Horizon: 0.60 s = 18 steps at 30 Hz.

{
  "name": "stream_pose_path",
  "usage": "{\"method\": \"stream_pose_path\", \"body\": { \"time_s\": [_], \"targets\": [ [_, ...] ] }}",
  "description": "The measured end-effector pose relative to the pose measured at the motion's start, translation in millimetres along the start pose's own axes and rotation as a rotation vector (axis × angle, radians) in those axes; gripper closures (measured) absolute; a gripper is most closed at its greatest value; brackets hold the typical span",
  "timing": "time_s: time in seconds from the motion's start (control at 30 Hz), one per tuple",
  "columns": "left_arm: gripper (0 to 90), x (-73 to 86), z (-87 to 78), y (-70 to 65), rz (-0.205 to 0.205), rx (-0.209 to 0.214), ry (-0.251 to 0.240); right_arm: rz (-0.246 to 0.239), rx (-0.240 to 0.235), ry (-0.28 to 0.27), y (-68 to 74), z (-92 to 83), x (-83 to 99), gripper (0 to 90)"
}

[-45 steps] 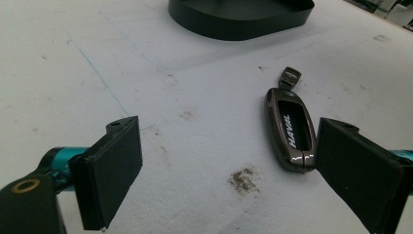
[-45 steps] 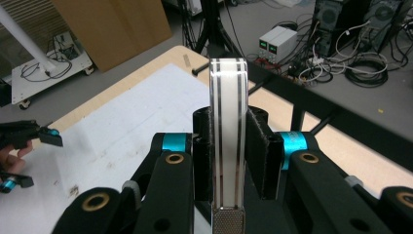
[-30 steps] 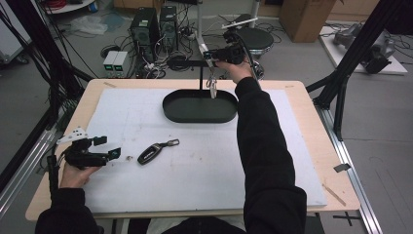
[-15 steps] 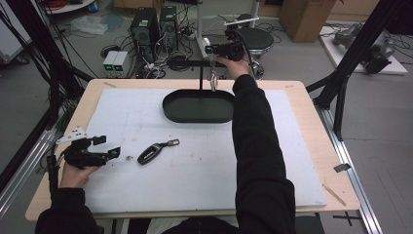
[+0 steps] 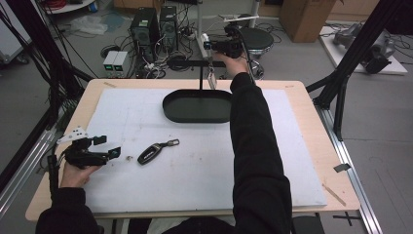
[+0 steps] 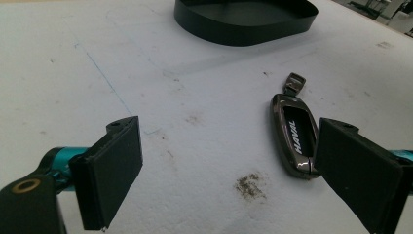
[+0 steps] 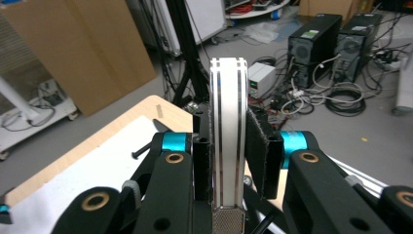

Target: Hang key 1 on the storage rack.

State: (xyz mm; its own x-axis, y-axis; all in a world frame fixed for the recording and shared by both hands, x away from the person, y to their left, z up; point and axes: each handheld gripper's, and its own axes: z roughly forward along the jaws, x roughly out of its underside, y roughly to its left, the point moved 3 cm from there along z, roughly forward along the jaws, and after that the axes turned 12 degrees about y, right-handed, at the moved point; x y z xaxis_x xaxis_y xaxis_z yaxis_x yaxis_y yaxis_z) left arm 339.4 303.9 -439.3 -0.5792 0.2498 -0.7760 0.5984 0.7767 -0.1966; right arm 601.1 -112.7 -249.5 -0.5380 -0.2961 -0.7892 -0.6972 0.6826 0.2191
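The left gripper [image 6: 229, 170] is resting on the tabletop [image 5: 195, 161], fingers apart, the key fob [image 6: 293, 135] lying lengthwise beside one; the right gripper [image 7: 229, 161] is clamping a white fob [image 7: 228, 126].

One black tray [image 5: 197, 115], one car key fob [image 5: 151, 153], one white striped card [image 7: 227, 131], two grippers.

Bench and workshop floor clutter

A pale wooden bench [image 5: 308, 127] carries a white mat [image 5: 195, 175] that covers most of its top; the mat bears a brown smudge [image 6: 251, 185] and a thin blue line [image 6: 104, 83]. On the grey floor beyond the far edge stand 2 black computer towers [image 5: 156, 24] and 2 small grey boxes [image 5: 114, 61] among loose cables [image 5: 170, 63]. A round black stool [image 5: 255, 36] sits near a cardboard box [image 5: 302, 12]. Black frame struts [image 5: 360, 53] slant at the right.
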Motion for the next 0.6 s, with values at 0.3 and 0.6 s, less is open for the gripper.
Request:
{"method": "stream_pose_path", "body": {
  "time_s": [0.3, 0.6],
  "targets": [
    [11.4, -0.1, 0.1, 0.7, -0.003, 0.004, -0.004, 0.018, 0.057, -0.028, -8.6, 8.3, -5.6, 74.6],
    [11.5, -0.3, 0.5, 1.2, -0.006, 0.004, -0.006, 0.057, 0.004, -0.028, -21.9, 12.2, -0.9, 73.7]
  ]
}}
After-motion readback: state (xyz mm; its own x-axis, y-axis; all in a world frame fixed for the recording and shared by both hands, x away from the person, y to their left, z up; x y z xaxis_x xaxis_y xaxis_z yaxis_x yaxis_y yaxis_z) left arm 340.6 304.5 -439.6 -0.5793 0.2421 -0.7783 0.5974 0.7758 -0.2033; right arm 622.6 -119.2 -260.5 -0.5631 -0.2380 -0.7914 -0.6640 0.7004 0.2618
